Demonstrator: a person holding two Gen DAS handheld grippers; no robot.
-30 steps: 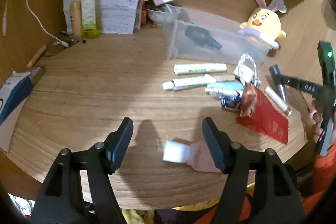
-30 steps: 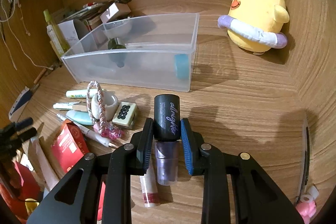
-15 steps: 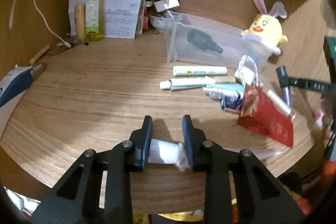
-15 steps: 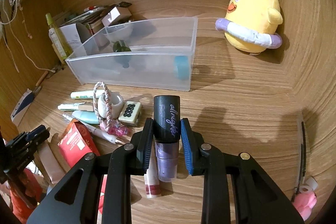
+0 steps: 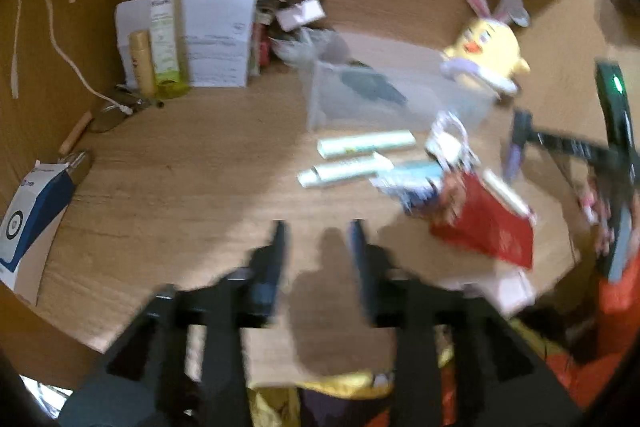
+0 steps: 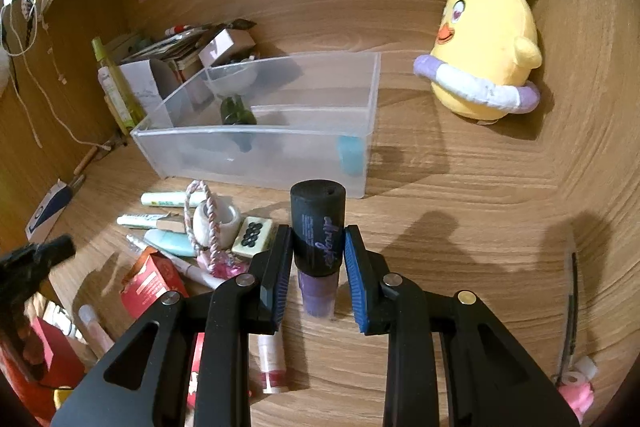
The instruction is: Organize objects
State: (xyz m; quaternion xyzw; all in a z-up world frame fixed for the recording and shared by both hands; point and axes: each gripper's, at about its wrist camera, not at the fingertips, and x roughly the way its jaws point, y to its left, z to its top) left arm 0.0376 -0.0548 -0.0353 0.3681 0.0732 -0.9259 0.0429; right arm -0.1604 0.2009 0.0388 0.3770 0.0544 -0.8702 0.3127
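Right gripper (image 6: 316, 259) clamps the black-capped purple bottle (image 6: 318, 247) before the clear plastic bin (image 6: 368, 131); left gripper (image 5: 318, 247), blurred, narrowly parted, holds nothing

Right of the clear bin (image 6: 256, 143) it's bare wood up to the plush chick (image 6: 486, 55). In front of the bin, tubes (image 6: 168, 199) and a red box (image 6: 154, 283) clutter the way.
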